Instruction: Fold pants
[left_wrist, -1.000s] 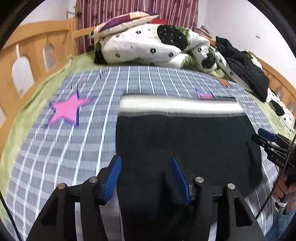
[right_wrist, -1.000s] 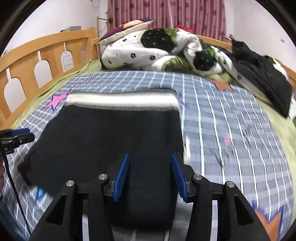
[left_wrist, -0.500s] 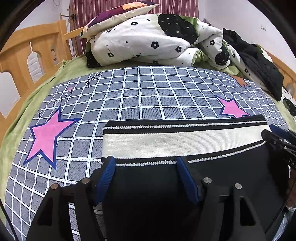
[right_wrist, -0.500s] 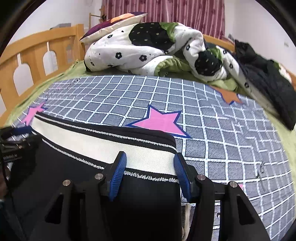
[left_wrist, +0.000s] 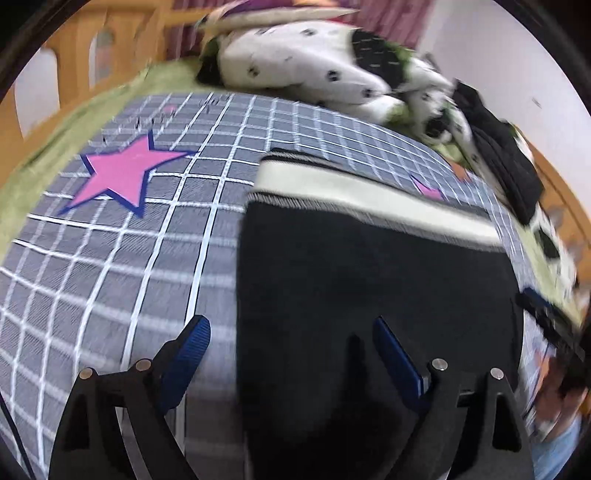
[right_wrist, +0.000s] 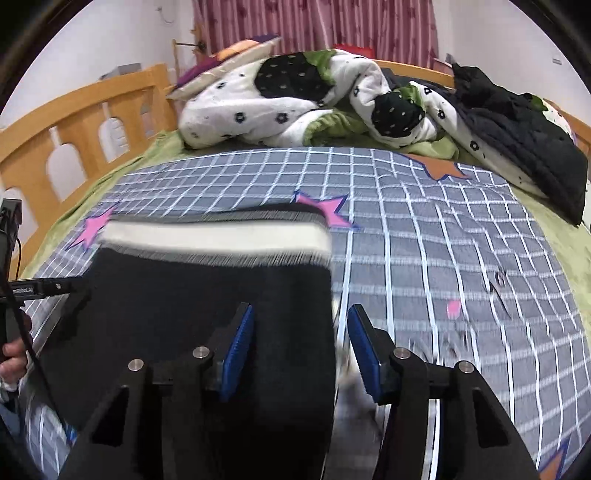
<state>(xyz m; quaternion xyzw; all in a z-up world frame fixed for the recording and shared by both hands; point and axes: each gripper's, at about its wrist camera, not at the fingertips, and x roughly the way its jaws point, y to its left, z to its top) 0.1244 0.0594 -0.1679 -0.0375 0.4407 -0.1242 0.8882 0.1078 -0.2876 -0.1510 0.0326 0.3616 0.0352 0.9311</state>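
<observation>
A wooden-railed bed with a grey checked cover bearing pink stars, a rumpled spotted duvet and maroon curtains behind. Folded black knit pants with a cream waistband lie flat mid-bed. The left gripper has just opened wide, its fingers straddling the pants' edge; the right gripper is half open, holding nothing.

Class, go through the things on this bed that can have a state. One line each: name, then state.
Pants: folded, flat on the bedspread, waistband away from the cameras.
Left gripper: open, jaws just widened, straddling the pants' edge.
Right gripper: open over the pants' other edge.
Quilt: bunched up.
</observation>
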